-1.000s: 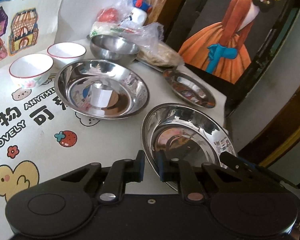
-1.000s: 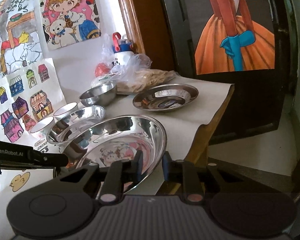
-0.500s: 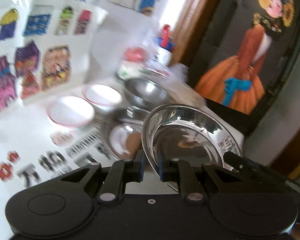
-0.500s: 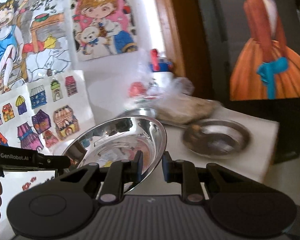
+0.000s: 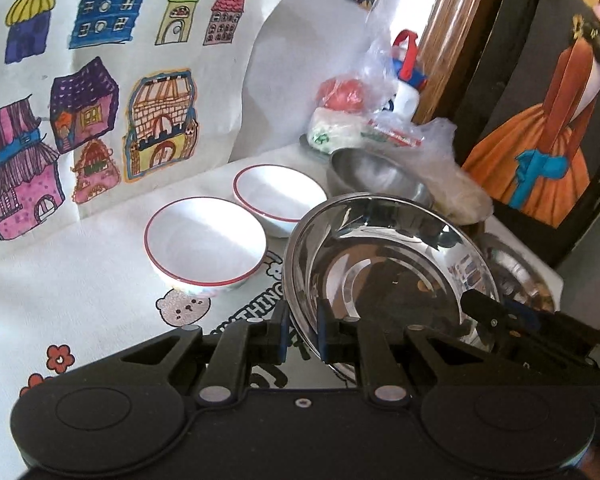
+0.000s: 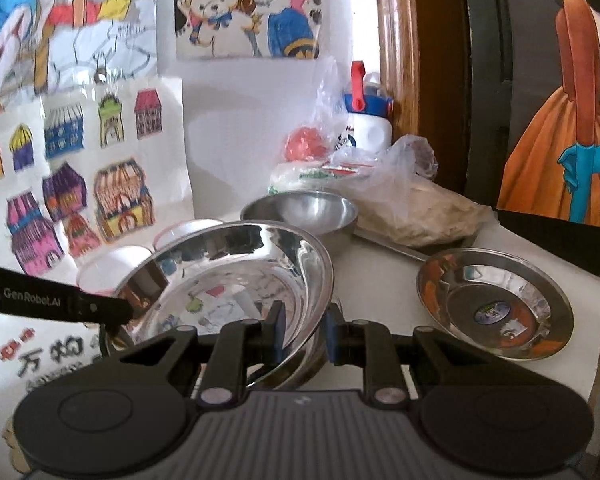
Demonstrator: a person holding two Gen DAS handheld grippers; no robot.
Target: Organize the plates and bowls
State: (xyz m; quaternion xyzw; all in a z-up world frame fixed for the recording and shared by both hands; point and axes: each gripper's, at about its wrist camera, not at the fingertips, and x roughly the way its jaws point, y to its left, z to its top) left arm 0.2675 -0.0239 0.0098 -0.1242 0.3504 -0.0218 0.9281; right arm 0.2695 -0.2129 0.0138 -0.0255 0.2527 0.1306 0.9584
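A: Where does the steel plate lie relative to the two grippers?

B: Between them, tilted, above the table. The left gripper is closed on its near-left rim; the right gripper is closed on its near-right rim. Both are equally near.

A: And what lies under it?

B: A second rim shows just beneath its near edge in the right view, probably a like plate to stack onto; contact cannot be told.

A: Its look?

B: Round, shallow, mirror-bright, empty.

A: Around it?

B: Two white bowls to the left, a steel bowl beyond, a small steel plate to the right, bagged food far right.
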